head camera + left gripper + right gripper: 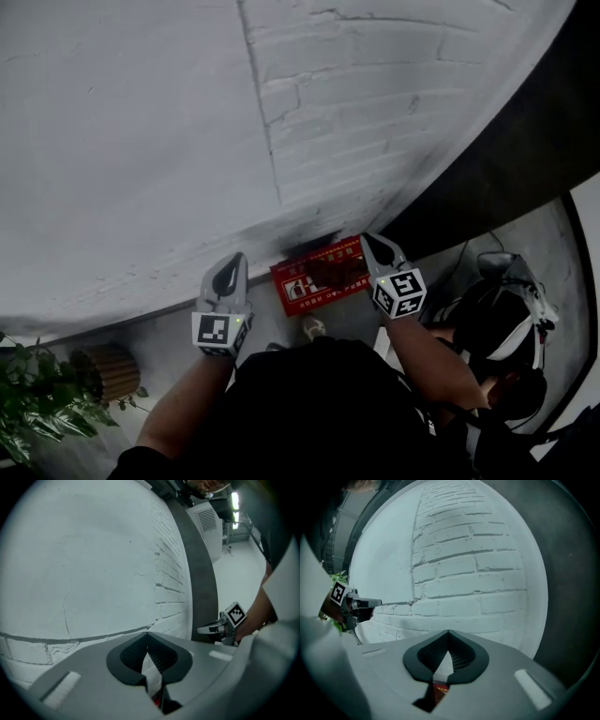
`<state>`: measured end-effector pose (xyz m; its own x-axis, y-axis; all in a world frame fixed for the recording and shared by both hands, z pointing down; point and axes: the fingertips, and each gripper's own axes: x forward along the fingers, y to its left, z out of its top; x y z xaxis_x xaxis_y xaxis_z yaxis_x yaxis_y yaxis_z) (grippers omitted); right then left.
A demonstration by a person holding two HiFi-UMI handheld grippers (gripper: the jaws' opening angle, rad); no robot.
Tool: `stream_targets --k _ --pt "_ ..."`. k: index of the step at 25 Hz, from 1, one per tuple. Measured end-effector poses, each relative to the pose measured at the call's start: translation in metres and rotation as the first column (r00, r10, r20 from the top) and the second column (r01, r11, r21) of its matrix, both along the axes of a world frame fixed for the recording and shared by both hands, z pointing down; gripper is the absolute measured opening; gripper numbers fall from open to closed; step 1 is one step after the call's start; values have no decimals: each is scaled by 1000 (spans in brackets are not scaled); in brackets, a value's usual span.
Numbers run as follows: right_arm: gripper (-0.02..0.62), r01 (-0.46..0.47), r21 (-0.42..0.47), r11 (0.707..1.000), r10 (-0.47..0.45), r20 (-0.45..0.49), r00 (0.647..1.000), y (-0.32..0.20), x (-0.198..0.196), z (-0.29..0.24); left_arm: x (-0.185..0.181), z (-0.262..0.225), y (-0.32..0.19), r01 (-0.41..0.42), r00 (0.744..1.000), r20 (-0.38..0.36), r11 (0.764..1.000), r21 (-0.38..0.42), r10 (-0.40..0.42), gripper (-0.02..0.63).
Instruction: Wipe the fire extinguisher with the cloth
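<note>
The left gripper (238, 257) and right gripper (368, 238) are held up side by side in the middle of the head view, well apart, both pointing at the wall (141, 141). Each carries its marker cube near the wrist.

In the left gripper view the left gripper (148, 633) has its jaws together, tips touching, with nothing between them. The right gripper (201, 630) shows at the right edge of that frame, in front of a dark band (201, 573) on the wall.

In the right gripper view the right gripper (448, 631) is likewise closed tip to tip and empty, facing the white brick (478, 550). The left gripper (378, 603) shows at the left edge.

A red box (314, 281) with white print stands on the floor (169, 337) at the foot of the wall, in the lower middle of the head view, below and between the two grippers. Dark shapes sit in it, too dim to say whether they are the fire extinguisher. A sliver of the same red shows under the closed jaws in both gripper views.

A plant (37, 403) fills the lower left corner of the head view, with a ribbed basket (108, 370) just beside it. A shoe (314, 328) shows just below the box.
</note>
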<state>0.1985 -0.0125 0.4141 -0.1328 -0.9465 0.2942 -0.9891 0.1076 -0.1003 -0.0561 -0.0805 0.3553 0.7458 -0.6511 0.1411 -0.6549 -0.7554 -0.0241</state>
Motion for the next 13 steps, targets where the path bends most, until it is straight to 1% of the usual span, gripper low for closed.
stream_targets --k 2,5,9,13 --pt "0 7 -13 1000 -7 22 1000 -2 -5 9 -6 3 0 15 1000 11 1000 -13 -14 0" --pt "0 27 -32 999 -26 32 999 -9 -10 18 -15 1 -2 39 998 54 999 -16 -38 0" --pt "1 28 -48 998 -27 31 999 -12 -7 29 -20 -5 -1 64 997 43 998 -18 -63 0" --pt "2 11 -62 998 -9 40 999 -10 4 37 -27 -4 -1 80 995 53 997 -17 -79 0"
